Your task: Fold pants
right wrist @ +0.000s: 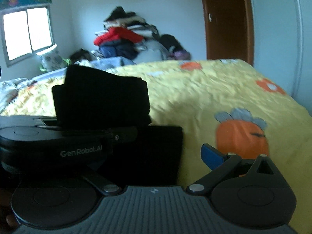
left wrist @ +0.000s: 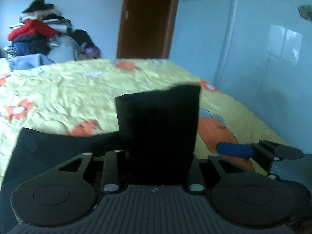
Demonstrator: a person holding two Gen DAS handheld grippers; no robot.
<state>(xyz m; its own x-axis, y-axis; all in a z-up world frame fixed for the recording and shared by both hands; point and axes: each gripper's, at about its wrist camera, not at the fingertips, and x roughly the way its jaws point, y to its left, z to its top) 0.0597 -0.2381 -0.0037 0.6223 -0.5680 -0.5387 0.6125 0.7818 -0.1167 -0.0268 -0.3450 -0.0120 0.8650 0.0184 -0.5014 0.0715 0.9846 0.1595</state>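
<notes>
The pants point(left wrist: 158, 124) are black, matte, soft cloth, folded into a thick block with straight edges and squared corners. In the left wrist view the block stands up from the centre bottom of the frame to mid-height, and a flatter dark panel of the same cloth spreads toward the lower left.

The left gripper point(left wrist: 156, 156) is black hard plastic with a ribbed grey body, round pivot discs and silver rivets. Its finger linkages flank the block on both sides and the cloth sits between them. The fingertips are hidden behind the cloth, so whether the pads press on it cannot be told.

The right gripper point(right wrist: 175, 156) is of the same build. In the right wrist view one blue, smooth-faced fingertip point(right wrist: 211, 156) shows at lower centre right over the bed cover point(right wrist: 195, 97). The pants fill the lower left, their straight right edge just beside that fingertip. The other finger is hidden, so its opening cannot be told. The left gripper's body lies across the left side of this view, in front of the cloth.

The bed cover is yellow, quilted and wrinkled, printed with orange shapes. A heap of clothes point(right wrist: 124, 39) sits in the upper centre, beside a brown wooden door point(right wrist: 226, 19).
</notes>
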